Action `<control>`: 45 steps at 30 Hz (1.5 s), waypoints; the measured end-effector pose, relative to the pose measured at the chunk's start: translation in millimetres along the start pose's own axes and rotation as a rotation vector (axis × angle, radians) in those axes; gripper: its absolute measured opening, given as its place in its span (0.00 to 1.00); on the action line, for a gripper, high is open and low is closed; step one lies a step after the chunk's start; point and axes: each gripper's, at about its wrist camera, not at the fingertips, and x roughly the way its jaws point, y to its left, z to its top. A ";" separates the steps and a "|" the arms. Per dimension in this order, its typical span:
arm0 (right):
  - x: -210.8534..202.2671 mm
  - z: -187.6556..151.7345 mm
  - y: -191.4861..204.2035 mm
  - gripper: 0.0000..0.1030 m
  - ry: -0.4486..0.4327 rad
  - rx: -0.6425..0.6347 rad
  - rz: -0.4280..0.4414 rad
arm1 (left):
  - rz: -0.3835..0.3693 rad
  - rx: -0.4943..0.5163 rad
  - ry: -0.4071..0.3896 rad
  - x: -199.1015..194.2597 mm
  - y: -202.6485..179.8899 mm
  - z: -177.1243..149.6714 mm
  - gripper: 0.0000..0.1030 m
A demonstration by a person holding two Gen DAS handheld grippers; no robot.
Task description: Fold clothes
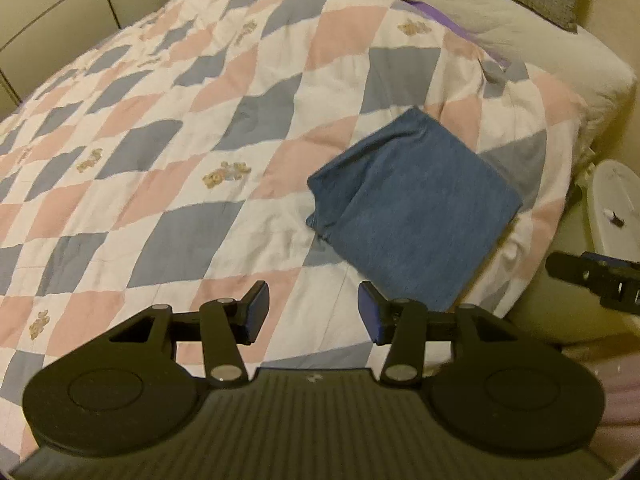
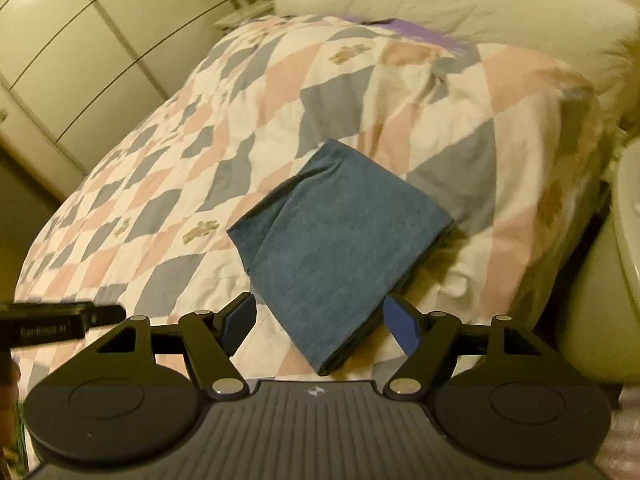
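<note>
Denim garment [image 1: 412, 208], blue and folded into a compact square, lies flat on the quilt [image 1: 192, 128], a patchwork of pink, grey-blue and white diamonds. In the left wrist view it sits at about 2 o'clock from the left gripper [image 1: 312, 314], whose jaws stand apart with nothing between them; the right gripper [image 1: 592, 280] shows at 3 o'clock, off the bed's edge. In the right wrist view the garment's near corner lies between the spread fingers of the right gripper, also empty, and the left gripper's tip enters at 9 o'clock. A cream pillow [image 2: 440, 4] lies at 12 o'clock
</note>
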 end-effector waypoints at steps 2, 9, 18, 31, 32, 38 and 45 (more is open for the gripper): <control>-3.0 11.7 -14.7 0.71 0.022 -0.050 0.035 | 0.024 -0.036 -0.016 -3.2 -14.5 6.7 0.43; -18.4 72.3 -70.2 0.72 0.064 -0.207 0.089 | 0.088 -0.208 -0.080 -22.1 -69.4 27.5 0.47; -2.8 95.1 -78.9 0.72 0.131 -0.297 0.274 | 0.212 -0.365 -0.061 -53.7 -89.7 9.8 0.51; 7.8 71.7 -106.8 0.94 0.143 -0.134 0.218 | 0.156 -0.333 0.107 -16.0 -70.7 -33.5 0.60; 12.8 68.8 -108.5 0.94 0.162 -0.114 0.202 | 0.157 -0.332 0.105 -14.5 -67.3 -34.3 0.61; 35.4 76.8 -94.0 0.87 0.207 -0.147 0.205 | 0.165 -0.399 0.118 -7.8 -43.2 -38.4 0.62; 78.7 135.0 -69.3 0.59 0.256 -0.316 0.323 | 0.165 -0.495 0.077 9.8 -35.4 -22.7 0.62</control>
